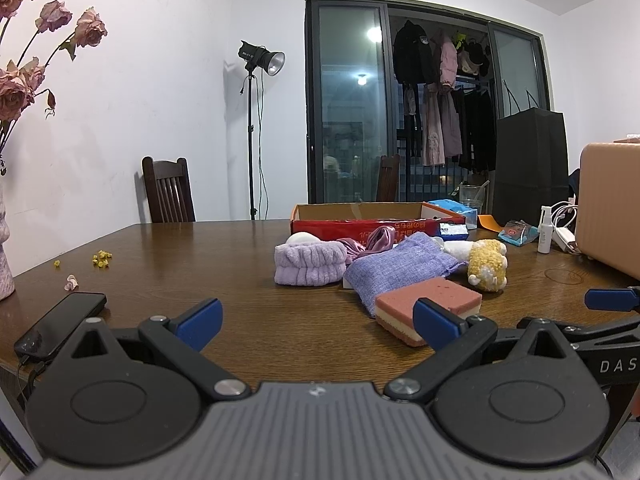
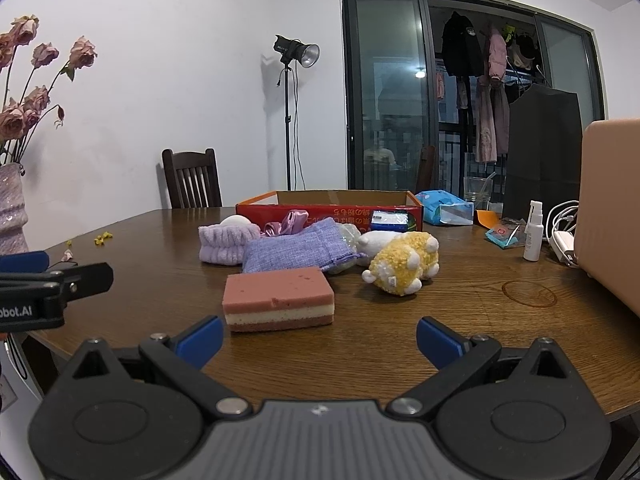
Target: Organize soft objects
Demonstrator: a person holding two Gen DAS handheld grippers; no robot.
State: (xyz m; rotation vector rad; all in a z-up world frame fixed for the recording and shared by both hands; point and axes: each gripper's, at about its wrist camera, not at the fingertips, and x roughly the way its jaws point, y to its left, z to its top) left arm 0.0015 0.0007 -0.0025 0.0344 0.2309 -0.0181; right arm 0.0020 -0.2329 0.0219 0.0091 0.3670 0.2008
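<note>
Soft things heaped mid-counter before the box (image 2: 344,200), likely awaiting sorting: sponge (image 2: 279,298) nearest the near edge, toy (image 2: 402,266), pouch (image 2: 292,250). Both tongs, left (image 1: 318,322) and right (image 2: 320,340), spread wide, empty, short of the sponge.

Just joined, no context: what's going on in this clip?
Nothing is grasped yet. A person holds both grippers low at the near edge of the wooden table, jaws open. The left gripper and right gripper face a pile of soft items: pink layered sponge, purple pouch, lavender headband, yellow plush toy. The open red box sits behind them.
</note>
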